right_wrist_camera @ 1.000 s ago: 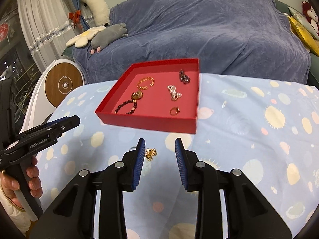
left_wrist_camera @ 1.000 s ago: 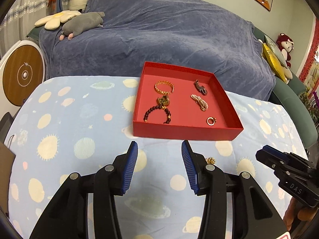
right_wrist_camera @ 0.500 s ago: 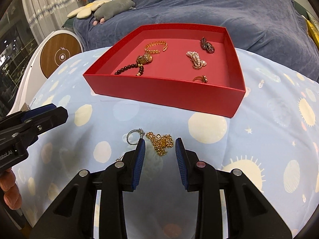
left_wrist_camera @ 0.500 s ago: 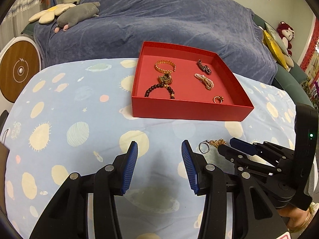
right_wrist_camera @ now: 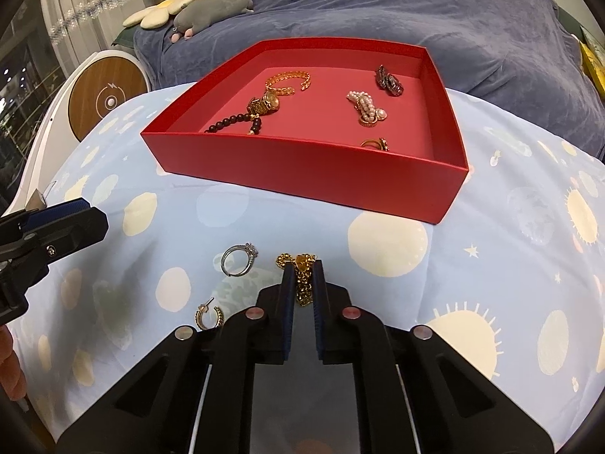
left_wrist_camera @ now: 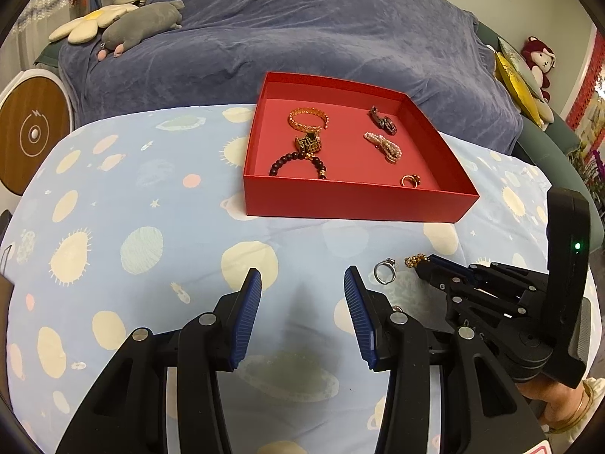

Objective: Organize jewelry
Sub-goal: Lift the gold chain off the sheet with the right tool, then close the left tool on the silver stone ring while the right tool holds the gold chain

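Pinching the gold chain (right_wrist_camera: 302,280) between pressed-together fingers, right gripper (right_wrist_camera: 302,283); silver ring (right_wrist_camera: 239,260) just left. Left gripper (left_wrist_camera: 302,302) spread, holding nothing. "DAS" faintly legible.

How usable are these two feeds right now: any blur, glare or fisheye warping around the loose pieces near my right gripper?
Right wrist view: sharp; gold chain between the right gripper fingers, silver ring and earring crisp, soft shadows, no glare. Left wrist view: also sharp; red tray edges bow from fisheye, corners vignetted black, and the chain is mostly hidden behind the right gripper.
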Action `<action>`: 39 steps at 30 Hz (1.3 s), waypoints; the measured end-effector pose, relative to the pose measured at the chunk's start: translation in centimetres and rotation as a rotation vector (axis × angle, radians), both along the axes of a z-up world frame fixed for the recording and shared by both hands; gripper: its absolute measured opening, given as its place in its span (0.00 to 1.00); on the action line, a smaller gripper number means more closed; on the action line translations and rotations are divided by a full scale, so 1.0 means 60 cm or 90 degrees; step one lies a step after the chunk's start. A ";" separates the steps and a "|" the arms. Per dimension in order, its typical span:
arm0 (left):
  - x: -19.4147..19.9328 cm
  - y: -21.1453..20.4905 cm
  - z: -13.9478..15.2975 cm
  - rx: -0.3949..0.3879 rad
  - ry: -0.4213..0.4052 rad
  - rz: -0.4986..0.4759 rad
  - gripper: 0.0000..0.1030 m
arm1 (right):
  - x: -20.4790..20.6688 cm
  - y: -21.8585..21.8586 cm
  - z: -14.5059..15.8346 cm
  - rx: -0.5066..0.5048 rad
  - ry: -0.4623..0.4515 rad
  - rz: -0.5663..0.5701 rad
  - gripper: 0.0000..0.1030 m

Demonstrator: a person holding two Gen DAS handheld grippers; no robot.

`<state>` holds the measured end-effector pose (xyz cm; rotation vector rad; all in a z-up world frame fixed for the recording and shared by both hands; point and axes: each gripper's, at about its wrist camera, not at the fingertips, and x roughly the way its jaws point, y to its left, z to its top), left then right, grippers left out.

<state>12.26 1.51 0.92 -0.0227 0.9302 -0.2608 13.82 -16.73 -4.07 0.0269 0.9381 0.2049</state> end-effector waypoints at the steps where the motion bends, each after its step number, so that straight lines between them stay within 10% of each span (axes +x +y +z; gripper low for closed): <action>1: 0.001 0.001 0.000 -0.001 0.000 0.002 0.42 | -0.002 -0.007 0.007 0.007 -0.003 -0.003 0.04; 14: 0.014 0.011 0.012 -0.018 -0.004 0.015 0.42 | -0.050 -0.146 0.138 0.059 -0.099 -0.086 0.04; 27: 0.041 0.077 0.064 -0.057 -0.038 0.079 0.42 | -0.080 -0.120 0.121 0.040 -0.080 -0.038 0.04; 39: 0.038 -0.059 -0.033 -0.018 0.035 -0.049 0.43 | -0.081 -0.091 0.101 0.040 -0.053 -0.014 0.04</action>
